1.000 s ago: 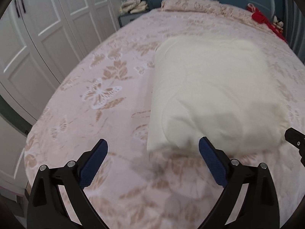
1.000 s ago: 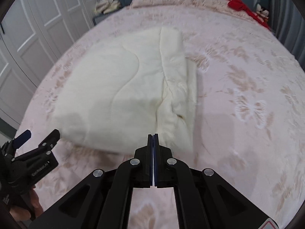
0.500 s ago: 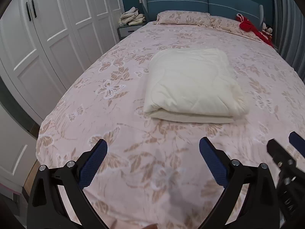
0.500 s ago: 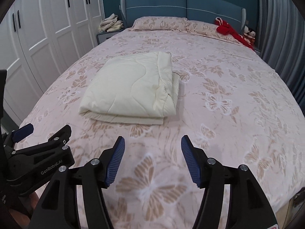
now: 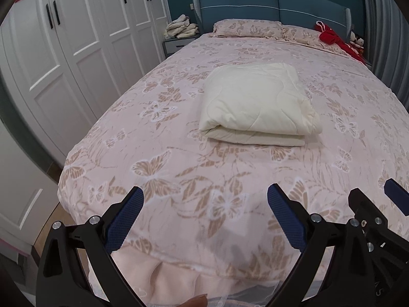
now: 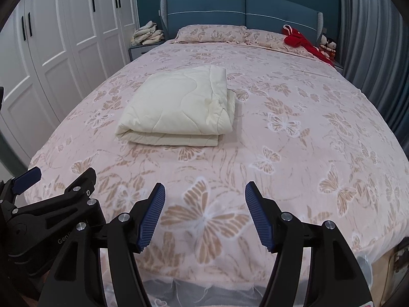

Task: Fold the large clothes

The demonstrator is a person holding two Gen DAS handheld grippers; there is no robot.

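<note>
A cream quilted blanket (image 5: 258, 102) lies folded into a thick rectangle on the pink butterfly bedspread (image 5: 179, 168), its layered edge facing me. In the right wrist view the same blanket (image 6: 179, 107) sits left of centre. My left gripper (image 5: 205, 194) hovers open over the foot of the bed, well short of the blanket, with nothing between its blue pads. My right gripper (image 6: 205, 186) is also open and holds nothing, above a butterfly print. Each gripper shows at the edge of the other's view: the right gripper (image 5: 375, 192) and the left gripper (image 6: 57, 176).
White wardrobe doors (image 5: 76, 51) line the left side. A nightstand with a pile of pale clothes (image 5: 181, 26) stands beside the blue headboard (image 6: 242, 12). Pillows (image 6: 212, 33), a red garment (image 6: 299, 38) and small plush toys (image 6: 327, 46) lie at the head. Grey curtains (image 6: 378, 51) hang at the right.
Both grippers have drawn back from the blanket toward the foot of the bed and risen a little. The right gripper went from shut to open. The blanket lies still.
</note>
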